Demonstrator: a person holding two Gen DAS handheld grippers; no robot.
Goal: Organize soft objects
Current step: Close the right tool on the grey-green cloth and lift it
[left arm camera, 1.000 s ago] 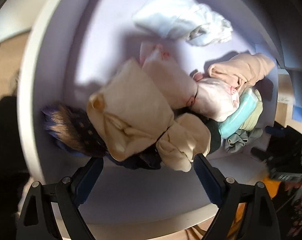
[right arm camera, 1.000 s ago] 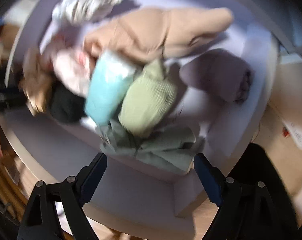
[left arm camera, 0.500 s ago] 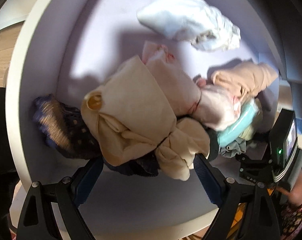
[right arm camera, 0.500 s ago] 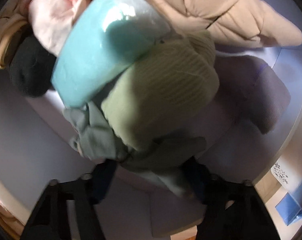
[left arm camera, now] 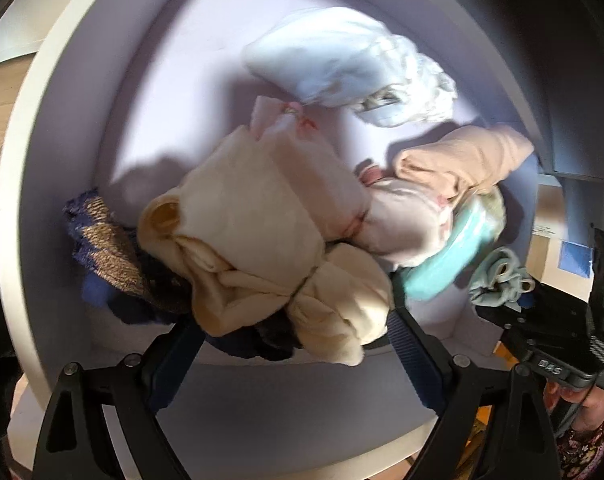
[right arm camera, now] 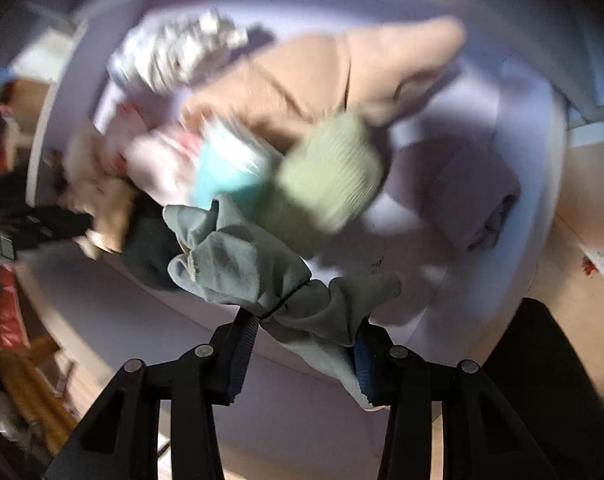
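Note:
A heap of soft cloths lies on a pale lilac surface (left arm camera: 174,92). My left gripper (left arm camera: 294,320) hangs open over a cream bundle (left arm camera: 254,248), one finger on each side of its near end. A pink cloth (left arm camera: 322,184), a white cloth (left arm camera: 342,64), a tan cloth (left arm camera: 462,156) and a teal piece (left arm camera: 446,264) lie beyond. My right gripper (right arm camera: 306,326) has its jaws closing, with a grey-green cloth (right arm camera: 242,268) bunched between the pads and raised above the heap. Behind it are a green knit (right arm camera: 334,172) and the teal piece (right arm camera: 226,176).
A white rim (left arm camera: 22,160) bounds the surface on the left. A navy and brown patterned cloth (left arm camera: 106,256) lies by the left finger. A lilac roll (right arm camera: 474,200) sits apart at the right. A dark cloth (right arm camera: 150,248) lies under the heap. Wooden floor shows past the edges.
My right gripper dropped onto the grey-green cloth, closed on it and pulled it up off the heap. It has come into the left wrist view at the right. The left gripper barely shifted.

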